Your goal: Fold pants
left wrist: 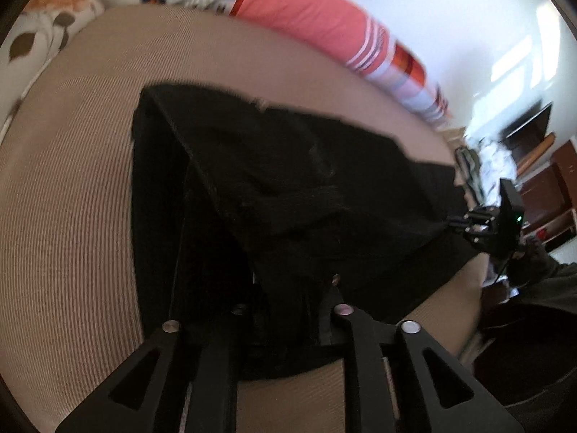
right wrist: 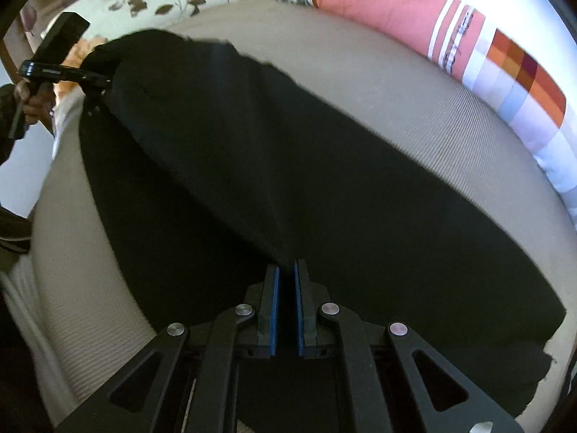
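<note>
I hold the black pants (right wrist: 274, 166) lifted over the beige bed (right wrist: 360, 83), right hand-held gripper (right wrist: 286, 270) clamped on one edge and left hand-held gripper (left wrist: 288, 288) barely parted around the other, keeping the fold taut.

Bright daylight, motion blur, fisheye warping

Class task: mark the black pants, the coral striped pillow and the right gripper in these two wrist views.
black pants (right wrist: 324, 187): right wrist view, on the flat spread cloth.
coral striped pillow (left wrist: 310, 11): left wrist view, on its plain coral middle.
right gripper (right wrist: 286, 270): right wrist view, between the blue-padded fingertips pinching cloth.
</note>
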`<control>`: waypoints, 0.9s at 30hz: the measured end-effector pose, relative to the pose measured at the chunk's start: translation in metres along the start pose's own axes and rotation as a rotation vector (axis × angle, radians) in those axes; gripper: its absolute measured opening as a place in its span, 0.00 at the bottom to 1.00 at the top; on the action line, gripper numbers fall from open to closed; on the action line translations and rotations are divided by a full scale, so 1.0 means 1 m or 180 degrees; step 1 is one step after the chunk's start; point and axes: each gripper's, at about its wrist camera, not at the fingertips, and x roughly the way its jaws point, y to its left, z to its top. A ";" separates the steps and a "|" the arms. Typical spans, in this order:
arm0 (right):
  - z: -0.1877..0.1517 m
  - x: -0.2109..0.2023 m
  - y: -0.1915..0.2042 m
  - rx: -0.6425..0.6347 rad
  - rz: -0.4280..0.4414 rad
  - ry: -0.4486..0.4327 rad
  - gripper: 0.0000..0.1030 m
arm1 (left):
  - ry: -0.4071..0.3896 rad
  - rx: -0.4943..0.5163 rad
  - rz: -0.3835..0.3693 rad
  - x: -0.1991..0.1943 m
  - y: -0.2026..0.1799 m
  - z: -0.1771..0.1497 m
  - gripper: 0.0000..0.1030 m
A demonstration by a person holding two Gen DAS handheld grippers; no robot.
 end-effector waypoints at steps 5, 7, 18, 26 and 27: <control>0.001 0.006 0.004 -0.0017 -0.0034 0.0000 0.07 | 0.0065 -0.0124 0.0173 -0.015 0.000 -0.005 0.42; -0.001 0.007 0.007 -0.0025 -0.0056 -0.0023 0.07 | 0.0040 -0.0105 0.0505 -0.024 -0.001 -0.009 0.70; -0.008 0.006 0.009 -0.0018 -0.0091 -0.0191 0.08 | -0.0227 -0.1119 0.0136 -0.067 -0.018 -0.040 0.72; -0.016 0.009 0.013 -0.0036 -0.0117 -0.0275 0.08 | -0.0355 -0.2353 -0.0171 -0.032 0.003 -0.035 0.69; -0.016 0.010 0.012 -0.0024 -0.0120 -0.0285 0.08 | -0.0355 -0.2458 -0.0151 -0.030 0.008 -0.034 0.69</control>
